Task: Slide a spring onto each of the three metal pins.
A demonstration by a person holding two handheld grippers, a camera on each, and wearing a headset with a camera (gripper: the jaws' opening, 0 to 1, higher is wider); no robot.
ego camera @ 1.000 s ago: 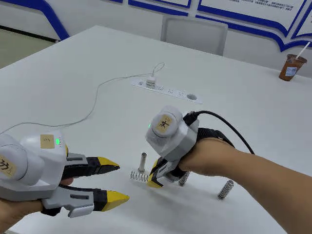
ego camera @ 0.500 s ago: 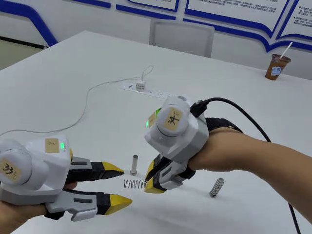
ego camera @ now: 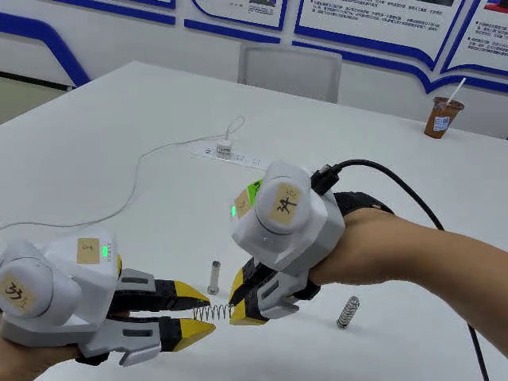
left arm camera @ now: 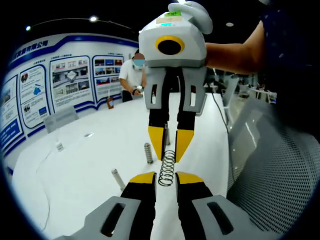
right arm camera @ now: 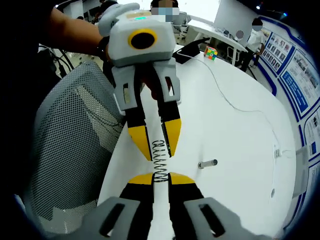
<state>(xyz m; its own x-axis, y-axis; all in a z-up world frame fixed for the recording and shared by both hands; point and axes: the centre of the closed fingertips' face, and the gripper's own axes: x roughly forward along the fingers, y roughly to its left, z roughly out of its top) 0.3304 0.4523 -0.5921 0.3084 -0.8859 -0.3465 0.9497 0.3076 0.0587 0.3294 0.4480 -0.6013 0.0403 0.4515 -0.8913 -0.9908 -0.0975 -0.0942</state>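
Head view: right gripper (ego camera: 238, 305) pinches a spring (ego camera: 216, 312), left gripper (ego camera: 209, 313), jaws narrow, brackets its far end, grip unclear; next, bore must align with metal pin (ego camera: 213, 276).

Tan sticker (ego camera: 283, 202) on the right claw (ego camera: 237, 302): scribbled marks, illegible. Wall posters (ego camera: 361, 12) at twelve o'clock: print too small to read.

Pinching a spring (ego camera: 214, 312) by one end in the right gripper (ego camera: 236, 305), jaws closed, tips aimed down and left. Reaching in from the right on a bare forearm (ego camera: 413, 254), wrist bent. Holding the left gripper (ego camera: 200, 313) low at near left, jaws parted about the spring's other end, tips almost meeting the right's.
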